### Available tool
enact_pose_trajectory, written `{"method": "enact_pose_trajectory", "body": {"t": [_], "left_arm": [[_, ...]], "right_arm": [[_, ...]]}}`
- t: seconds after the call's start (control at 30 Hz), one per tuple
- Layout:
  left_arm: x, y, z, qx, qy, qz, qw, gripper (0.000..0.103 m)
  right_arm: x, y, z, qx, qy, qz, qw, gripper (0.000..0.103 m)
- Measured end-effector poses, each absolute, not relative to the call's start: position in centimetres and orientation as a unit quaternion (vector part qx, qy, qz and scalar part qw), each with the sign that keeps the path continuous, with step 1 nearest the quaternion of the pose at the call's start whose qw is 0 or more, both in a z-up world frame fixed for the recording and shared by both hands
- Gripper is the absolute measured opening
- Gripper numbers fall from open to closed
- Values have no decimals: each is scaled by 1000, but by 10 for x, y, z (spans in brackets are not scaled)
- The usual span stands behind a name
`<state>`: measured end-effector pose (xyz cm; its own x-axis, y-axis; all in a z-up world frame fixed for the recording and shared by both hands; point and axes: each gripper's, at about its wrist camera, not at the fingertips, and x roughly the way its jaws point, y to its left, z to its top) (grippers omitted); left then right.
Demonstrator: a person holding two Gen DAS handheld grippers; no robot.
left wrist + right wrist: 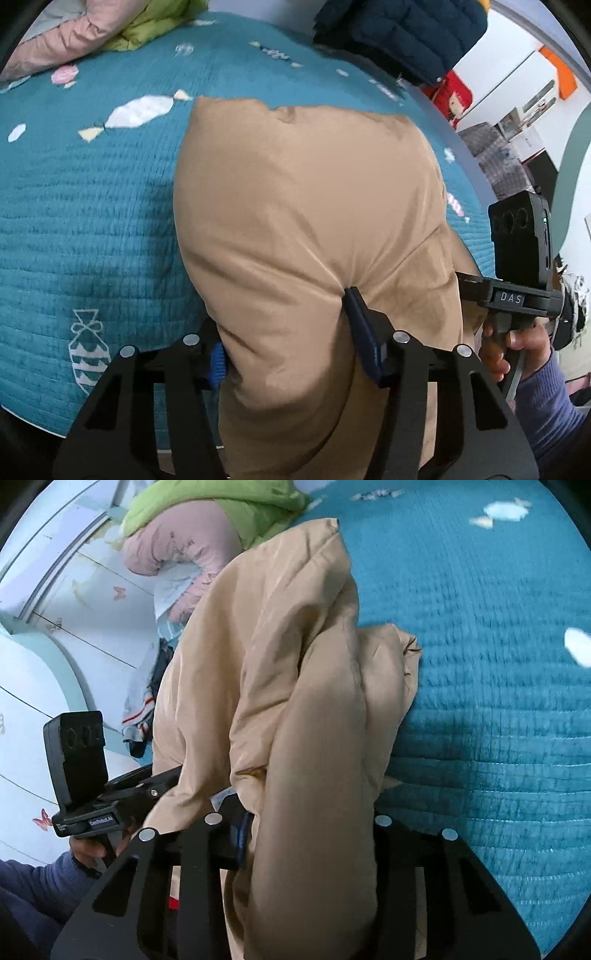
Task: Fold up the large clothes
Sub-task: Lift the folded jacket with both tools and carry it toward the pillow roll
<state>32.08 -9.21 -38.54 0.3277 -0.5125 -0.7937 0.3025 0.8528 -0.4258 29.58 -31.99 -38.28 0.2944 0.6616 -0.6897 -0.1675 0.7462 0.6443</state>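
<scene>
2 claws grip 1 tan padded garment (306,221) over the teal bed (92,229). Left claw (284,332) pinches a thick fold of it; right claw (306,823) pinches another bunch, partly hidden. Folding looks midway: the garment is doubled but not laid flat or squared.

teal quilted bedspread (92,221) with candy motifs filling the frame, pale panelled wall (55,602) with butterfly stickers at left, white cabinets (517,85) upper right
</scene>
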Motion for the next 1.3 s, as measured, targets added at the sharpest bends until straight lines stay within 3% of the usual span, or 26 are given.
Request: {"method": "enact_pose_trajectory", "body": {"t": [0.3, 0.53, 0.73, 0.97, 1.13, 1.3], "left_arm": [[314, -67, -340, -113, 484, -263, 827, 54], [325, 3, -287, -114, 450, -243, 852, 54], [341, 115, -239, -124, 421, -197, 877, 55], [368, 285, -194, -132, 410, -109, 896, 55], [392, 391, -186, -140, 415, -55, 897, 55], [425, 455, -211, -145, 437, -14, 887, 55]], "right_arm": [[291, -299, -337, 241, 501, 272, 785, 36], [322, -234, -298, 250, 474, 299, 790, 36], [367, -149, -268, 259, 456, 355, 774, 36], [439, 15, -245, 266, 459, 438, 726, 36], [483, 117, -254, 274, 471, 472, 693, 37], [513, 189, -286, 273, 500, 473, 673, 37]]}}
